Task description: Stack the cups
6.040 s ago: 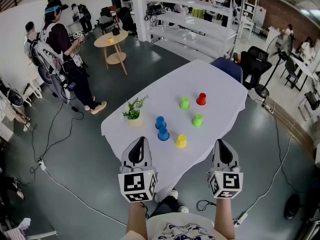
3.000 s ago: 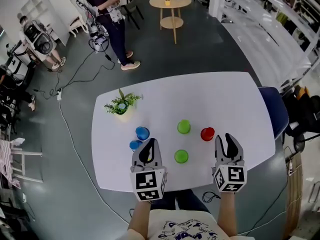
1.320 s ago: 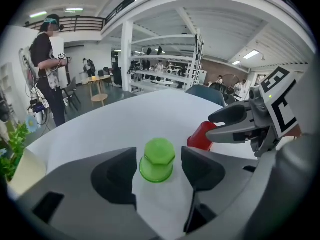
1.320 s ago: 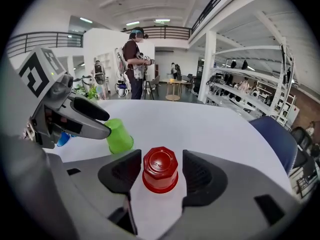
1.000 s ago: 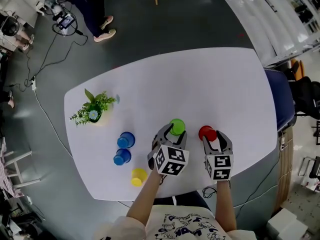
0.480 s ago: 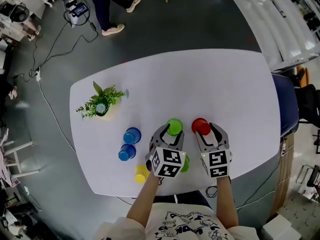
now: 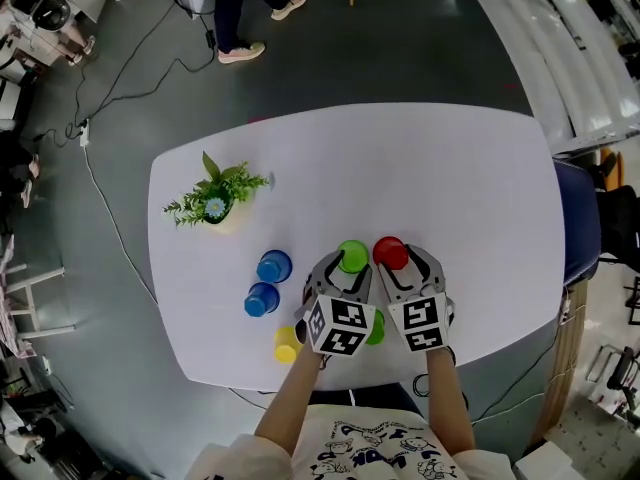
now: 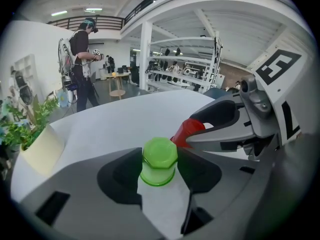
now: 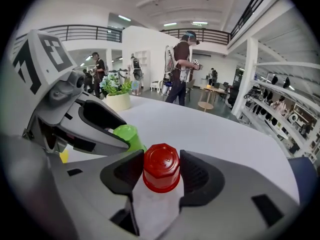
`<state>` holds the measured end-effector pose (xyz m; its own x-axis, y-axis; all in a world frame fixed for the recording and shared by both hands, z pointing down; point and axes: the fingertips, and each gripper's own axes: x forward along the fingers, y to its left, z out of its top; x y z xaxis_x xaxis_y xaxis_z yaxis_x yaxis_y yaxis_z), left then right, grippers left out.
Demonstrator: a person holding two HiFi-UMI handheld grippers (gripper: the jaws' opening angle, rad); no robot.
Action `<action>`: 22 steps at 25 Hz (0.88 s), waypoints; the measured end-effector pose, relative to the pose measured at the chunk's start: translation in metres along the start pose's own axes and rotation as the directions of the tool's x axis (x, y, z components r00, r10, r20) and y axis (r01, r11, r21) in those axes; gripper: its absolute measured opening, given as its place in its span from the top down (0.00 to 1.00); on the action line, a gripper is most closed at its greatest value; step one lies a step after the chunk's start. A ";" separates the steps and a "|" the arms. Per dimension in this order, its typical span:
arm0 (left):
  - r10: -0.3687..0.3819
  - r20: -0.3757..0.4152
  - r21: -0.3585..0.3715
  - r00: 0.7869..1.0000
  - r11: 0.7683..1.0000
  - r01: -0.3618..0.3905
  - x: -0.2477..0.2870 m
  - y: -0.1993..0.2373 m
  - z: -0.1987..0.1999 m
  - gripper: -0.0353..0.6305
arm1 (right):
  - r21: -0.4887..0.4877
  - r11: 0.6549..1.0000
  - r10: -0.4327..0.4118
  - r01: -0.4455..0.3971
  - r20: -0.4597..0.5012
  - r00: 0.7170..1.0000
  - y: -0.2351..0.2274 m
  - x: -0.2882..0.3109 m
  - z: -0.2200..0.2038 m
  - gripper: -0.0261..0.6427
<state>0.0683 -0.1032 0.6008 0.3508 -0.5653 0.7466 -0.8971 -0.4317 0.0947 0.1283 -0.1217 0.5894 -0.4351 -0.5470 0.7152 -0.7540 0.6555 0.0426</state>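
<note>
Closing in from 3 o'clock, the red cup (image 7: 390, 253) now stands just beside the green cup (image 7: 352, 256). The left gripper (image 7: 342, 271) grips the green cup, jaws fairly wide; the right gripper (image 7: 400, 266) likewise grips the red cup. The table (image 7: 400, 158) ends near at 6 o'clock; bare top stretches toward 12.

Six plastic cups, all inverted (base up) on white surface (image 7: 420, 168), grouped toward its 6 o'clock edge.

1. Green cup no. 1 (image 7: 352, 256): stands straight, clamped in left claw (image 8: 159, 157), pads on both sides.
2. Red cup (image 7: 390, 253): at 3 o'clock of no. 1, just beside it; contact betw. the two not determinable. Clamped in right claw (image 9: 161, 165).
3. Green cup no. 2 (image 7: 376, 329): approx. 6 o'clock of red cup, mostly hidden.
4. Yellow cup (image 7: 286, 344): 7 o'clock of no. 1, near surface edge.
5. Blue cup A (image 7: 273, 266): 9 o'clock of no. 1, apart.
6. Blue cup B (image 7: 262, 299): 7 o'clock of A, just beside.
</note>
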 end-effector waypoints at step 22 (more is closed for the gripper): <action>0.155 0.124 -0.031 0.980 0.988 -0.153 -0.070 0.047 0.024 0.53 | 0.088 0.996 -0.026 0.018 0.096 0.995 -0.005 -0.018 0.016 0.51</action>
<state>0.0080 -0.1006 0.5369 0.2379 -0.7085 0.6644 -0.9480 -0.3181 0.0003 0.1321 -0.1232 0.5653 -0.4606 -0.6115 0.6434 -0.8020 0.5973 -0.0065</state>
